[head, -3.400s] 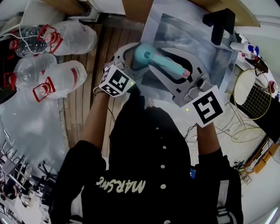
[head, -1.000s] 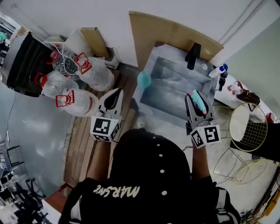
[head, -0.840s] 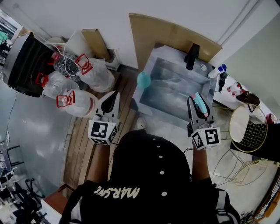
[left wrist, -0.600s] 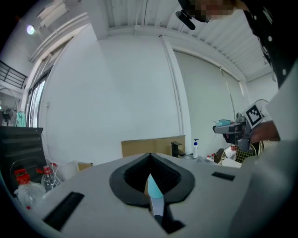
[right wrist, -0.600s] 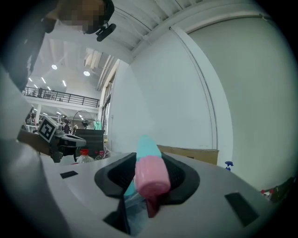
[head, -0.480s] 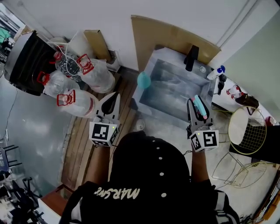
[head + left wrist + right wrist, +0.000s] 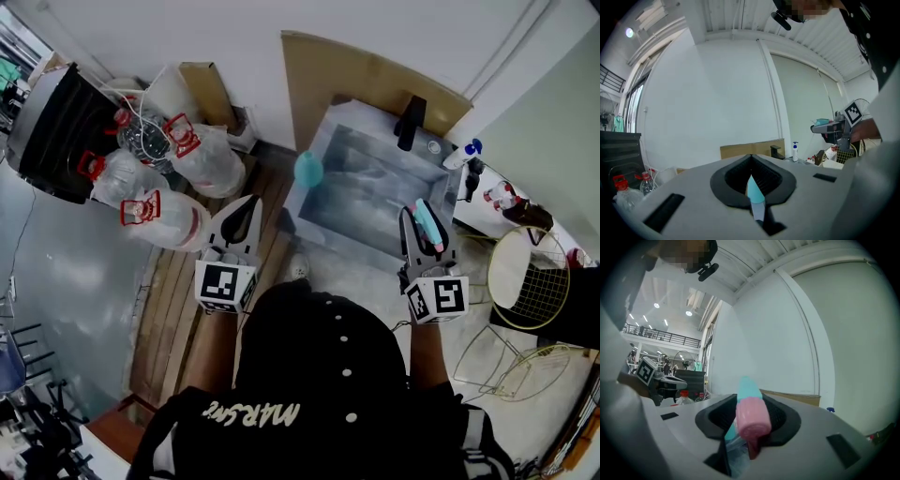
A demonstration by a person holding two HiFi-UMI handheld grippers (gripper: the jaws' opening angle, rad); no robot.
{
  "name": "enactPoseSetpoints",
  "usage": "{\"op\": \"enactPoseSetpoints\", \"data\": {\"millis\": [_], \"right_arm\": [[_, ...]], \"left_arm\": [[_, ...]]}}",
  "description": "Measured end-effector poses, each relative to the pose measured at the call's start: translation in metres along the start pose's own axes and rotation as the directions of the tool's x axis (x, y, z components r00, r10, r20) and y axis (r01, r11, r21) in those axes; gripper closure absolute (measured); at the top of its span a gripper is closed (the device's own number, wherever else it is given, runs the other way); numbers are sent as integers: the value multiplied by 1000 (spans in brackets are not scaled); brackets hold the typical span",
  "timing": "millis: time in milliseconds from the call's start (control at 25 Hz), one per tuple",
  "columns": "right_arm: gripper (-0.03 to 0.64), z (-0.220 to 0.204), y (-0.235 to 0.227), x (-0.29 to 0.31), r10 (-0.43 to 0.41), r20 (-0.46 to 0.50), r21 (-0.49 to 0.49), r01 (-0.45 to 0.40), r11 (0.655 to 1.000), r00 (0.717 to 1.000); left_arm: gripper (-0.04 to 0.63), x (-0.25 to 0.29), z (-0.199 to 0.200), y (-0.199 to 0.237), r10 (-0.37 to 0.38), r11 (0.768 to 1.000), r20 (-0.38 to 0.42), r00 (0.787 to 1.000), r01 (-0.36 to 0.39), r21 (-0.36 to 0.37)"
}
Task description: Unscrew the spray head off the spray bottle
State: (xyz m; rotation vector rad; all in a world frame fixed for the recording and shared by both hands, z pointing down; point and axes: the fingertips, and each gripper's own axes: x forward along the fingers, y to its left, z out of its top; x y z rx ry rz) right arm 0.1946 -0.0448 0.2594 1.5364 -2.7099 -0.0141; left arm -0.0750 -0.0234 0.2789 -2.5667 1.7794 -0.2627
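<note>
The round teal bottle (image 7: 307, 171) stands by itself on the left rim of the steel sink (image 7: 328, 228). Its teal spray head with a pink tip (image 7: 427, 227) is off the bottle, and my right gripper (image 7: 414, 216) is shut on it in front of the sink's right side. In the right gripper view the spray head (image 7: 751, 416) fills the gap between the pads, pink end toward the camera. My left gripper (image 7: 250, 202) is shut and holds nothing, down and left of the bottle. A teal sliver (image 7: 753, 192) shows through the slit between its jaws.
A black tap (image 7: 408, 122) and a white pump bottle (image 7: 459, 155) stand at the sink's far side, with a cardboard sheet (image 7: 375, 75) behind. Several large water jugs with red handles (image 7: 159, 220) lie on the wooden floor at left. A wire basket (image 7: 530, 277) is at right.
Earlier both grippers held the whole bottle over the sink. Now the bottle stands on the rim, the left gripper has let go and drawn back, and the right gripper keeps the spray head.
</note>
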Motion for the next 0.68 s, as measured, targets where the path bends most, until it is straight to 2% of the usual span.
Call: {"op": "enactPoseSetpoints", "data": {"millis": [440,680], "right_arm": [[460,2,7,9,15,1,-9,-15,1000,1000],[460,3,10,13,15,5,-11,-15,1000,1000]], "left_arm": [[571,1,3,0,-23,999,18,1000,22,27],[571,4,5,5,-19,1000,27,999,19,14]]}}
